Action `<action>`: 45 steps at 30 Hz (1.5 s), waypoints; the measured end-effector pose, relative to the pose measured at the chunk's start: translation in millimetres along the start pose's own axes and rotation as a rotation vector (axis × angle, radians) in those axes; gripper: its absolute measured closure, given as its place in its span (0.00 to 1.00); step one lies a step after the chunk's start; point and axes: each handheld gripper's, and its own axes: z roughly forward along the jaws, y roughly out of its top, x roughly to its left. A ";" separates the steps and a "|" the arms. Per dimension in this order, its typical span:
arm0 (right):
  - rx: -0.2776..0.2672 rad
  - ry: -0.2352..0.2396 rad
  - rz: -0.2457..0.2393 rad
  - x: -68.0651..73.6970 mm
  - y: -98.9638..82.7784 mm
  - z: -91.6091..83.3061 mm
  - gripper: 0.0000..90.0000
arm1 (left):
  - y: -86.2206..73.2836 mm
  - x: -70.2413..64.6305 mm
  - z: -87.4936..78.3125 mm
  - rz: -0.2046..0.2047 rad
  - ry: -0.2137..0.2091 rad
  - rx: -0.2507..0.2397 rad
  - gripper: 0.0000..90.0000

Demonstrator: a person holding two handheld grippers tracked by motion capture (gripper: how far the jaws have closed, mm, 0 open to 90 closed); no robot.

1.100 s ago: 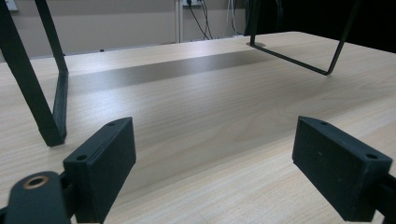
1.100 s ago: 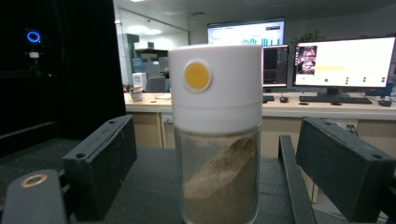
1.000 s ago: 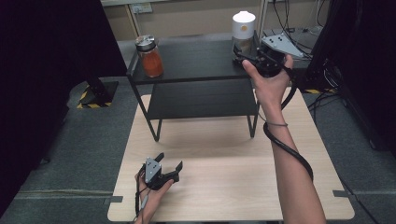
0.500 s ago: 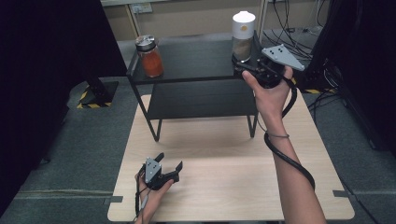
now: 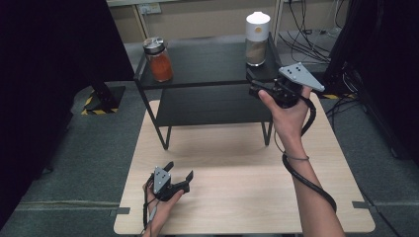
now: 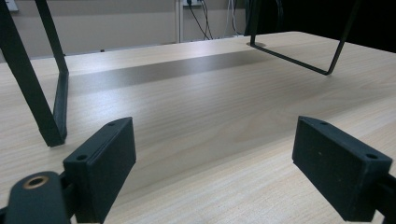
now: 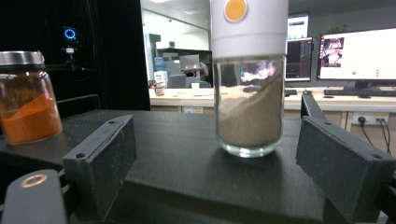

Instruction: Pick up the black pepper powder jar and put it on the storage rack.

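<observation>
While the left tongs [image 5: 179,174] rest spread apart low on the worktop [image 5: 237,163], the right tongs [image 5: 251,81] gape empty just before the white-capped jar [image 5: 257,39], half full of beige powder, at the upper right on the black shelf [image 5: 207,64]. An orange-filled jar [image 5: 158,60] stands upper left.
</observation>
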 end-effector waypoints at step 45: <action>0.092 0.051 0.024 -16.9 -55.5 -48.2 0.14 | -0.4 -2.0 0.1 0.006 -0.003 -0.002 0.14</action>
